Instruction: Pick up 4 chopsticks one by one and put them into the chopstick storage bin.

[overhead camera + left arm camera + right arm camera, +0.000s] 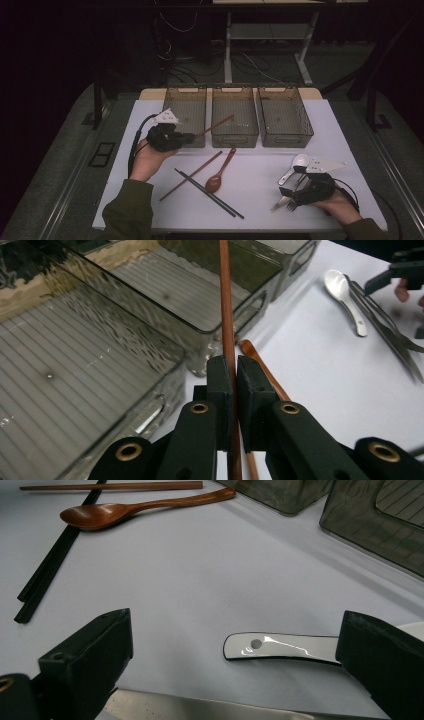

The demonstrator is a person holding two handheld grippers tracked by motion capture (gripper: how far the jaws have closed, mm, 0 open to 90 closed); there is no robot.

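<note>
Your left gripper [192, 136] has its fingers [218, 390] pinching a brown chopstick [216, 125], which is lifted off the counter [260, 180] and slants over the near edge of the middle bin [234, 117]. Its twin chopstick [191, 175] lies on the counter beside the wooden spoon [220, 172] and the black chopsticks [209, 193]. Your right gripper [287, 186] rests with fingers [87, 662] spread wide around the handle of a white spoon [280, 646], with metal cutlery [282, 202] just beside it.

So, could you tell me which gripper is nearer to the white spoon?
The right. The right gripper sits open with the white spoon just at its jaws, while the left gripper is across the table by the bins, shut on a brown chopstick.
</note>
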